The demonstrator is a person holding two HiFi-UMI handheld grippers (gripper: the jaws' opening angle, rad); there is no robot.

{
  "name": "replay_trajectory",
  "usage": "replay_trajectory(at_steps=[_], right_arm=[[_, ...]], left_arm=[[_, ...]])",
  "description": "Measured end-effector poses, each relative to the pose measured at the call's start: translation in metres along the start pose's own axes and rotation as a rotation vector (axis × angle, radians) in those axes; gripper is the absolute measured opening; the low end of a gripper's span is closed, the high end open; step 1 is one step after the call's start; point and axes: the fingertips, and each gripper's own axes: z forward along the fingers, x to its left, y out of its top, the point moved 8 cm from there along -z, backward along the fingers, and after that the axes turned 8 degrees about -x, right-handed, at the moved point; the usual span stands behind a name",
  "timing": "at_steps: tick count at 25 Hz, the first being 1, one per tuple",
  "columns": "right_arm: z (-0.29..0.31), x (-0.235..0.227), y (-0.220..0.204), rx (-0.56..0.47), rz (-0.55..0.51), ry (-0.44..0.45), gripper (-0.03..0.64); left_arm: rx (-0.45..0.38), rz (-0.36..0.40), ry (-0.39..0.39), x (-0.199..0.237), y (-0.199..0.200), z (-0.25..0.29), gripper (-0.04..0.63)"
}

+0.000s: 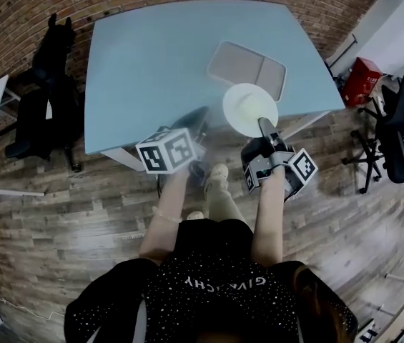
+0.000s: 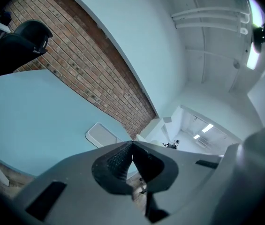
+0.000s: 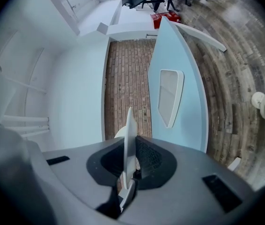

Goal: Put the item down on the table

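Right gripper (image 1: 264,126) jaws pinched on the rim of a white plate (image 1: 248,106), gripping it at the plate's 5 o'clock. The plate is over the near edge of the blue table (image 1: 151,56); can't tell if it touches. Left gripper (image 1: 200,114) jaws pressed together with nothing between them, at 9 o'clock from the plate, near the table edge.

Grey tray (image 1: 247,68) lies on the table at 12 o'clock from the plate, close by. Office chair (image 1: 402,127) at 3 o'clock, well apart. Black chair (image 1: 48,91) at 9 o'clock of the table.

The right gripper view shows the plate (image 3: 130,144) edge-on between the ribbed pads (image 3: 147,157), which the head view hides. The left gripper view shows the pads meeting at the tip of the left gripper (image 2: 132,146), with the tray (image 2: 102,136) and a brick wall (image 2: 85,64) beyond.
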Motion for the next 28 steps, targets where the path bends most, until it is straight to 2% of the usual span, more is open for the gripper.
replay_trajectory(at_steps=[6,12,28], right_arm=[[0.035,-0.002,0.024,-0.013,0.001,0.004,0.034],[0.095,-0.006,0.051,-0.007,0.007,-0.003,0.034],[0.279,-0.024,0.119,0.068,0.007,-0.088,0.034]], left_arm=[[0.012,0.006,0.001,0.009,0.005,0.039,0.011],[0.030,0.012,-0.006,0.022,0.014,0.096,0.011],[0.009,-0.024,0.086,0.085,0.061,0.254,0.011]])
